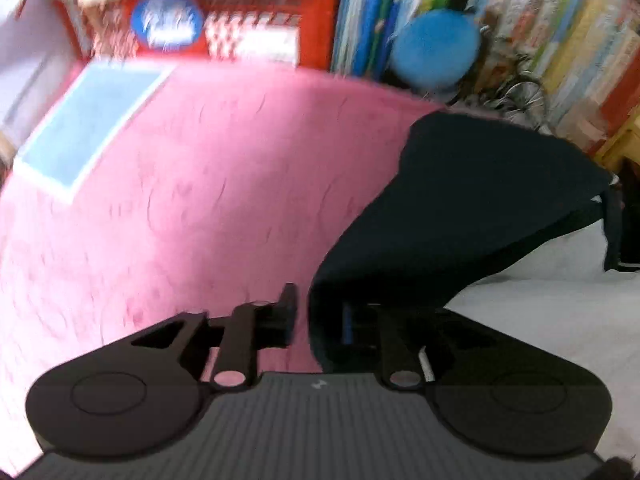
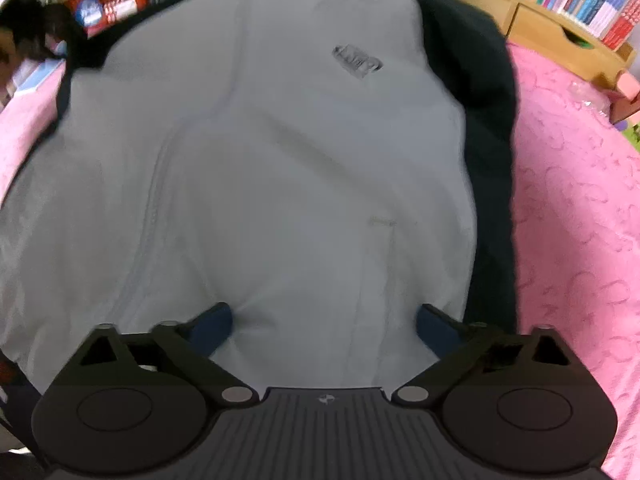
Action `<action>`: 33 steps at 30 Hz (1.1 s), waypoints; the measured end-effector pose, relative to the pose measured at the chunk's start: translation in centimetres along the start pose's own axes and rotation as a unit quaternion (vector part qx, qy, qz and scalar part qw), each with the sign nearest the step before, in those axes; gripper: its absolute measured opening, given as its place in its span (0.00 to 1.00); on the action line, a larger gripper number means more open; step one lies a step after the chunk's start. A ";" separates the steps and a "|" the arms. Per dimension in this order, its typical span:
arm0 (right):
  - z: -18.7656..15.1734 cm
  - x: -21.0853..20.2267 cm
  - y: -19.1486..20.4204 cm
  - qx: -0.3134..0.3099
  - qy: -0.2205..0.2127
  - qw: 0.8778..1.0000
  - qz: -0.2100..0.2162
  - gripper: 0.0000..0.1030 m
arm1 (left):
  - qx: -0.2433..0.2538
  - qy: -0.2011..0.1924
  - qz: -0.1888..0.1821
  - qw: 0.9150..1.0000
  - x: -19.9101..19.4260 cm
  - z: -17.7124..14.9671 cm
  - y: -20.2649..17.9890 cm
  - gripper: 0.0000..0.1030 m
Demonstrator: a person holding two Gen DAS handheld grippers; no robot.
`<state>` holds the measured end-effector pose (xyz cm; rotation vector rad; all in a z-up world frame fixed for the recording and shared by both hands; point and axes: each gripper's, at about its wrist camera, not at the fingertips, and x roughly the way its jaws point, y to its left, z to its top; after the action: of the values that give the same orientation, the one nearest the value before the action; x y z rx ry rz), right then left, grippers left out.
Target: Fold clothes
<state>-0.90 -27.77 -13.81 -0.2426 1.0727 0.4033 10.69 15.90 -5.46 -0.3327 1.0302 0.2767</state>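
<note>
Field note: the jacket (image 2: 280,152) lay spread on the pink bedspread (image 2: 580,220), white front up, with its dark sleeve (image 1: 472,208) lifted off the jacket's side and gathered in the left gripper (image 1: 316,316), whose fingers looked pinched on that cloth. The right gripper (image 2: 324,320) sat at the jacket's near hem, jaws wide apart, pads resting on the white panel without gripping. I judged a sleeve fold to be in hand; the next move probably called for carrying the sleeve across the jacket's front and laying it flat.
</note>
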 end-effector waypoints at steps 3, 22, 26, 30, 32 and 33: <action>1.8 -1.5 -4.1 0.058 -0.046 0.997 -0.020 0.89 | -0.012 0.010 0.005 1.000 0.2 0.4 1.3 0.31; 5.6 1.9 -11.1 0.082 -0.063 0.974 -0.199 0.49 | 0.231 0.037 0.052 0.971 -3.5 -12.6 -3.5 0.44; 3.3 -1.3 -6.8 0.036 -0.094 0.992 -0.075 0.49 | 0.236 0.009 0.032 0.971 -5.8 -13.0 -3.7 0.44; 0.7 -2.2 1.3 -0.064 -0.070 0.992 0.078 0.49 | 0.243 0.021 0.028 0.969 -5.7 -14.8 -3.4 0.45; -0.8 -2.0 3.4 -0.103 -0.051 0.987 0.107 0.49 | 0.247 0.027 0.026 0.968 -5.6 -15.7 -3.2 0.45; -1.5 -1.8 3.9 -0.120 -0.043 0.986 0.104 0.49 | 0.249 0.030 0.025 0.968 -5.6 -16.2 -3.2 0.45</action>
<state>-4.55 -25.24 -12.87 -0.3250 0.9660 0.7267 -3.56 6.21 -7.80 0.1413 1.1313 0.0461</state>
